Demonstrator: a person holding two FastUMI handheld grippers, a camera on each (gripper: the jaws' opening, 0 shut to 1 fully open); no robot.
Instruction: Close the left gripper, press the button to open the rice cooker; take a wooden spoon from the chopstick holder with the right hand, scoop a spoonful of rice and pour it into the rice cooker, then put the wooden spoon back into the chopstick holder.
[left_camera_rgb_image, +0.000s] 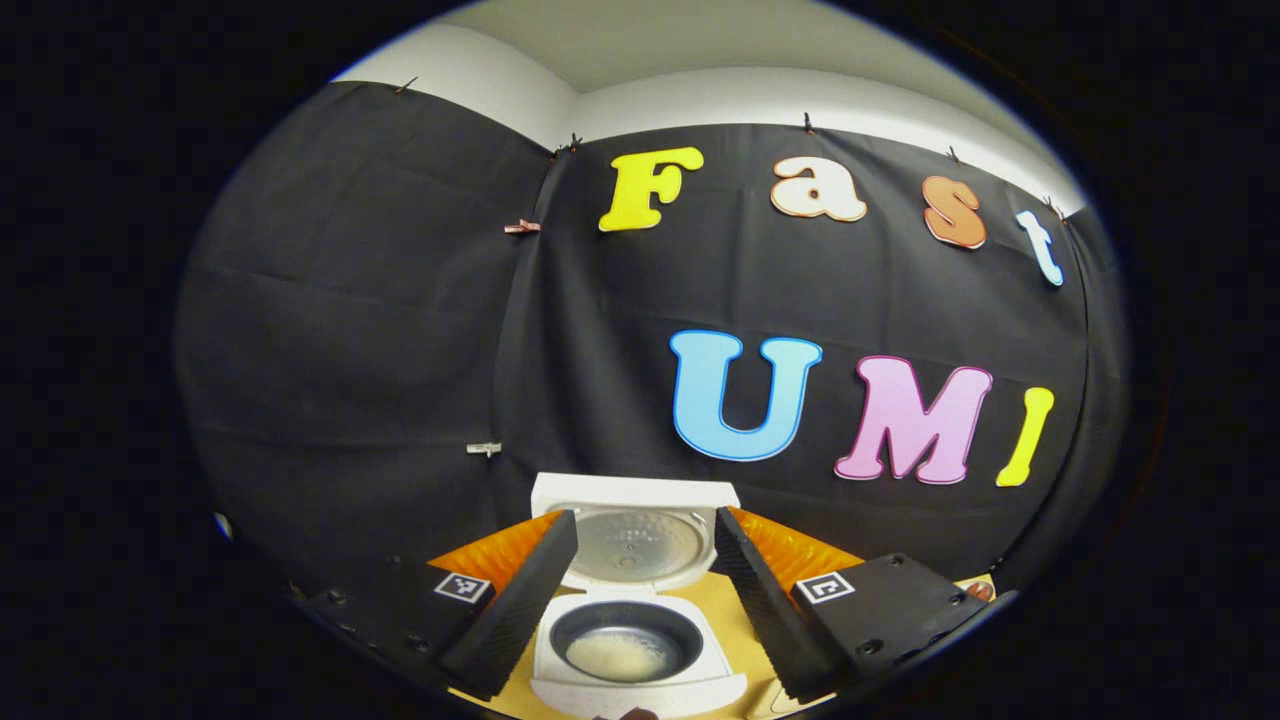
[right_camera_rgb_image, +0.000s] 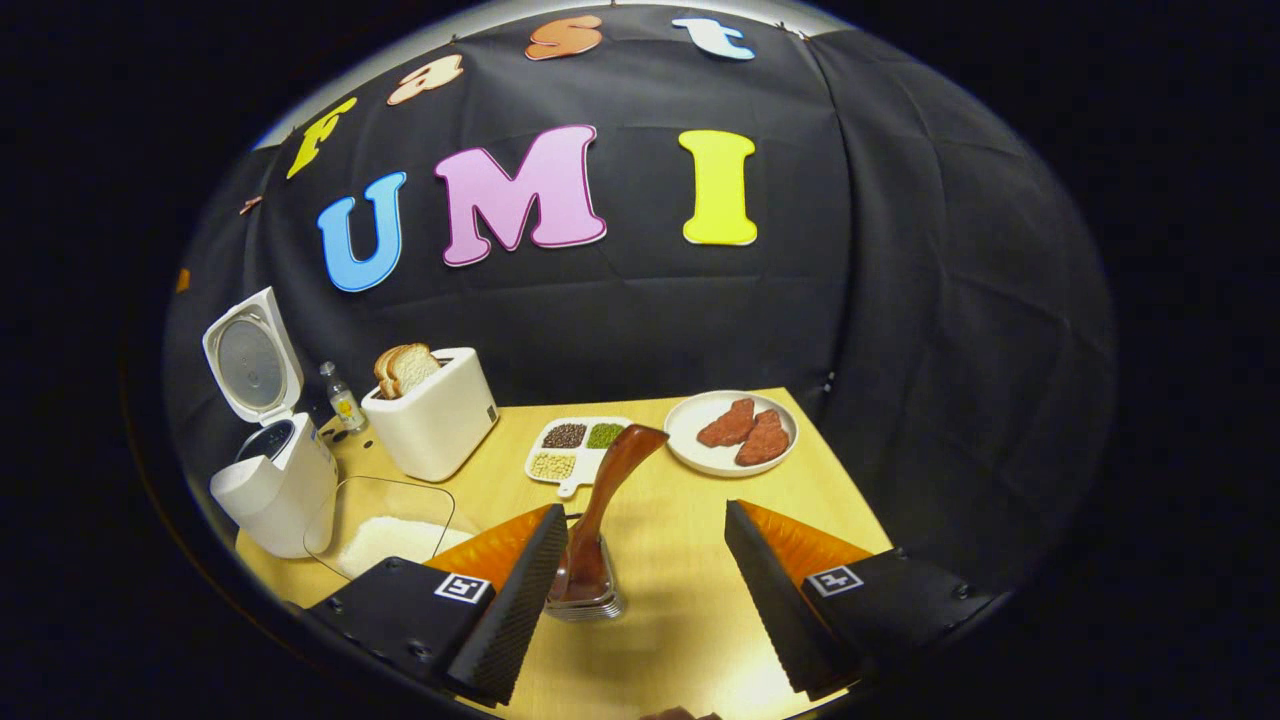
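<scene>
WOODEN SPOON: STANDS IN HOLDER, NOT GRIPPED

Item: wooden spoon (right_camera_rgb_image: 612, 470), upright w/ a lean, bowl end up, in chopstick holder (right_camera_rgb_image: 585, 595) on table (right_camera_rgb_image: 680, 560), just beside right gripper (right_camera_rgb_image: 640, 590), whose fingers are spread, holding nothing. Handling (est.): light, stiff, glossy so maybe slippery; best taken mid-shaft above holder rim. Holder looks light, could tip.

Rice cooker (left_camera_rgb_image: 640, 640): lid up, some rice in pot. Left gripper (left_camera_rgb_image: 640, 600) fingers apart, empty, above cooker.

Nearby: clear rice tray (right_camera_rgb_image: 385, 535), toaster (right_camera_rgb_image: 432, 415) w/ bread, small bottle (right_camera_rgb_image: 343, 398), divided grain dish (right_camera_rgb_image: 575, 447), plate (right_camera_rgb_image: 730, 432) w/ meat pieces. Nothing blocks the spoon; grain dish sits close behind
</scene>
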